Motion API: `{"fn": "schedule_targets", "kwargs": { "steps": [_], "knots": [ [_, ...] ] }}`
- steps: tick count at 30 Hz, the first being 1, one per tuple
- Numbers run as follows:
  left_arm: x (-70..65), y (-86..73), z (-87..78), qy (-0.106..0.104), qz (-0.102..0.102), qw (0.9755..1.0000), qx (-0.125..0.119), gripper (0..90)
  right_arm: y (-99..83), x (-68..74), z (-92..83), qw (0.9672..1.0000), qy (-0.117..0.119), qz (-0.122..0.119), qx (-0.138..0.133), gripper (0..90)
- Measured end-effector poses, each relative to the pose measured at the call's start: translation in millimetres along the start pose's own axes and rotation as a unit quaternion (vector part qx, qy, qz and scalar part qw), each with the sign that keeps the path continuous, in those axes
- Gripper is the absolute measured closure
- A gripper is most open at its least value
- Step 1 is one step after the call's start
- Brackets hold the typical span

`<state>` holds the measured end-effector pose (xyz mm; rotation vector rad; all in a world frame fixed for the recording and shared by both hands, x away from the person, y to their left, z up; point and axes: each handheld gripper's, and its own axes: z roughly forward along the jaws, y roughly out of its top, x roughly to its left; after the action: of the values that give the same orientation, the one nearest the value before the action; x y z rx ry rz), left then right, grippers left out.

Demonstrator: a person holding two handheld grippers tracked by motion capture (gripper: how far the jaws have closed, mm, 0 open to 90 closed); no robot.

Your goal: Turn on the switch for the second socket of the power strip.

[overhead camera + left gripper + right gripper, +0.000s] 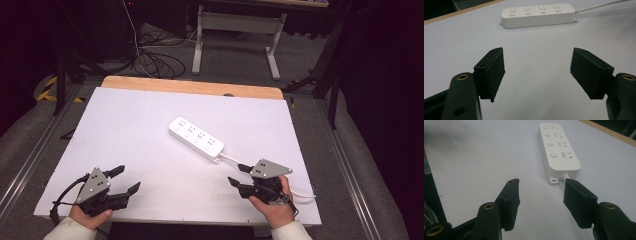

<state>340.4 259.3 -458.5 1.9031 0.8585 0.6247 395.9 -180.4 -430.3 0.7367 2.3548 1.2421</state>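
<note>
worktop (125,125) first: a white board with a bare strip of wood showing along its far edge, and grey floor all around it. power strip (196,138) next, white and long, with four sockets in a row, lying flat a little right of the worktop's middle and set at a slant, one end toward the far left corner and the other toward the near right corner. its white cord (231,159) leaves that nearer end and runs toward the right edge, passing under the right claw.

left claw (125,181) hovers near the near left corner, held in a hand whose pale sleeve comes in over the near edge; its jaws stand wide apart with only bare worktop between them, and the power strip lies well ahead of it, toward the far edge.

right claw (239,175) sits near the near right corner, just short of the strip's cord end. its jaws are apart, narrower than the left pair, with nothing pinched between them. in the right gripper view one jaw covers the cord where it leaves the strip; whether it touches is unclear.
</note>
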Motion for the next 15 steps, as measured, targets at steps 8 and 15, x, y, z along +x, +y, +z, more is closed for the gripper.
{"fn": "schedule_targets", "kwargs": {
  "steps": [8,15],
  "knots": [
    [1.2,-0.5,-0.7,0.001,-0.003,1.0000,0.000,28.0,24.9,-0.1,6.6,0.9998,0.007,-0.021,0.003,50.1],
    [0.7,-0.4,-0.2,0.001,-0.002,1.0000,0.002,28.0,39.0,-0.3,15.4,0.9994,0.011,-0.032,0.012,50.3]
  ]
}}
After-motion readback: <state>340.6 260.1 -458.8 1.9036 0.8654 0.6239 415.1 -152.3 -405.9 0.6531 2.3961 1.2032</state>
